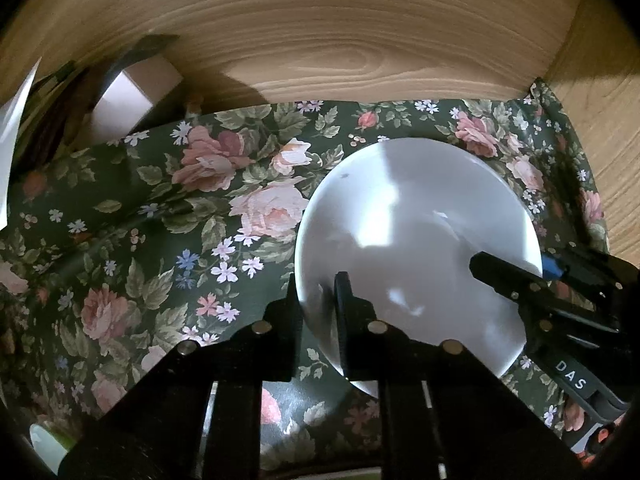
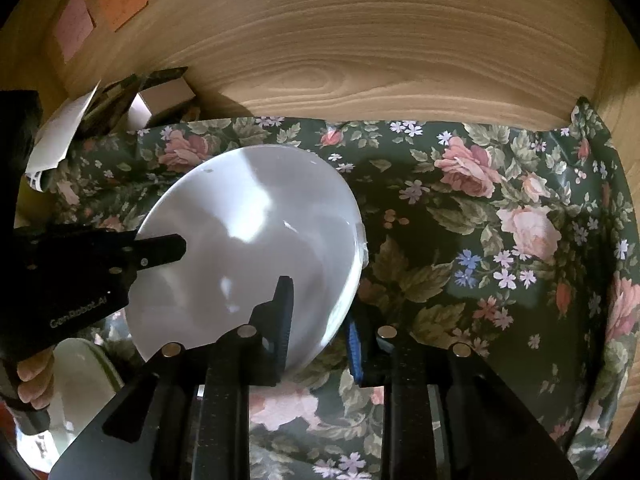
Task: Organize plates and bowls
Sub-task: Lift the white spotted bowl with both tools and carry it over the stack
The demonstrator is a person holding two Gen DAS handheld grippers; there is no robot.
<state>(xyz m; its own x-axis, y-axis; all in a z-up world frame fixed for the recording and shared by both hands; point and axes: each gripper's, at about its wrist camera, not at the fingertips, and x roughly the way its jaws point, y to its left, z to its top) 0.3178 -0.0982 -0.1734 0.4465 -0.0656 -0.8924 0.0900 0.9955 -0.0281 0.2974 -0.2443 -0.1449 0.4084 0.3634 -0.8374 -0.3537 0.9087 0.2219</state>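
Note:
A white plate [image 1: 416, 240] is held over the floral cloth [image 1: 160, 216] by both grippers. My left gripper [image 1: 316, 296] is shut on its left rim, one finger above and one below. My right gripper [image 2: 320, 312] is shut on the plate [image 2: 248, 240] at its right rim, and it shows in the left wrist view [image 1: 516, 276] at the plate's right edge. The left gripper shows in the right wrist view [image 2: 160, 248] over the plate's left rim. The plate looks tilted.
A wooden wall [image 1: 340, 40] stands behind the cloth and another wooden wall [image 2: 624, 120] to the right. A small box [image 1: 132, 96] and papers [image 1: 16, 132] sit at the back left. Another white dish [image 2: 80, 376] lies at the lower left.

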